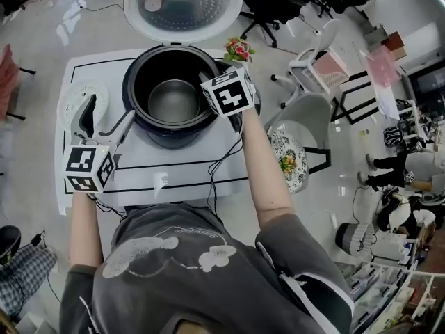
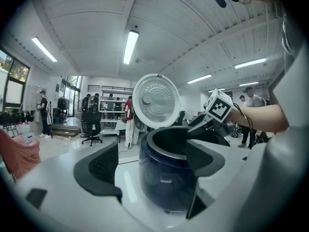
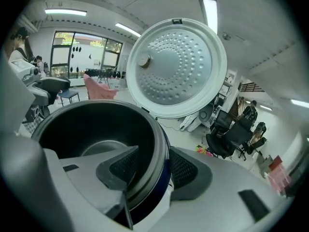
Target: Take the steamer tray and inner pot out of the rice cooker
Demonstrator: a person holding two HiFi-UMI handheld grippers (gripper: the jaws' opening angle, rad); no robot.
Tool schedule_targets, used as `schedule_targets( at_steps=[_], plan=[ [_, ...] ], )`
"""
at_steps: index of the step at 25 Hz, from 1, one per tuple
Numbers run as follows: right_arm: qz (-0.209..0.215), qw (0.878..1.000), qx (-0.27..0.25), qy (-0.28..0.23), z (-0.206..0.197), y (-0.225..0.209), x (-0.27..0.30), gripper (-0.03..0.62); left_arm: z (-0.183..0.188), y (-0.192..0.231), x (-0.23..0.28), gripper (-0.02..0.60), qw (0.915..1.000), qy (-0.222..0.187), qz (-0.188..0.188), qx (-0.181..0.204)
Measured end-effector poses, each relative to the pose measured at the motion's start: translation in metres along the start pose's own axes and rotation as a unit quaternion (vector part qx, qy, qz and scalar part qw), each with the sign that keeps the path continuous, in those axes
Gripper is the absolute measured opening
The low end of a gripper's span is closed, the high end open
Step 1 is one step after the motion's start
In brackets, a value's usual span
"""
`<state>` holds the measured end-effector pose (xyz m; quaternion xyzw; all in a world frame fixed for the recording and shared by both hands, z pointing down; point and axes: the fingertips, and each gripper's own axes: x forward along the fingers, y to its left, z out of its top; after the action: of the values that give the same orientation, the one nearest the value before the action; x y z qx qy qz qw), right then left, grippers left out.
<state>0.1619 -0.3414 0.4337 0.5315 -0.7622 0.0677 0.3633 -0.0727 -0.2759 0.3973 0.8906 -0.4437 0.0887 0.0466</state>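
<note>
Your right gripper [image 3: 152,162], jaws spread astride the rim of the stiff, slick, probably heavy inner pot [image 3: 91,129]: clamp that rim firmly.

Glossy dark rice cooker [image 1: 169,135], dimpled metal lid [image 1: 183,4]

Dark inner pot [image 1: 149,82] upright in cooker [image 1: 163,136], lid [image 1: 182,5] open.

We wear a grey printed T-shirt [image 1: 208,277]. Our left gripper [image 2: 154,159] and right gripper [image 3: 153,164] are white — dark fingers [image 2: 99,170], black-checked marker cubes [image 1: 227,93].
</note>
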Motion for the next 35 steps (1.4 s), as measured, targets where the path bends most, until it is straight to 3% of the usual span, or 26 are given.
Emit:
schedule_targets(
  at_steps=[4,11,23,31,35],
  plan=[
    [-0.012,0.998,-0.031,0.045,-0.001,-0.005,0.011,0.214,-0.002,0.000,-0.001,0.434,0.9999,0.002,0.010,-0.004],
    [-0.048,0.993,-0.073,0.078,-0.006,-0.015,0.023,0.160,-0.012,-0.010,-0.002,0.434,0.9998,0.011,0.014,-0.004],
    [-0.041,0.998,-0.046,0.009,0.026,-0.001,0.004,0.112,0.003,0.010,-0.001,0.434,0.9998,0.011,0.009,0.016],
    [-0.041,0.997,-0.059,-0.043,0.052,0.001,-0.018,0.106,0.022,0.018,0.051,0.433,0.9966,0.070,-0.031,0.027],
    [-0.044,0.996,-0.062,-0.048,0.057,0.002,-0.021,0.104,0.023,0.015,0.086,0.433,0.9881,0.126,-0.072,0.051]
  ],
)
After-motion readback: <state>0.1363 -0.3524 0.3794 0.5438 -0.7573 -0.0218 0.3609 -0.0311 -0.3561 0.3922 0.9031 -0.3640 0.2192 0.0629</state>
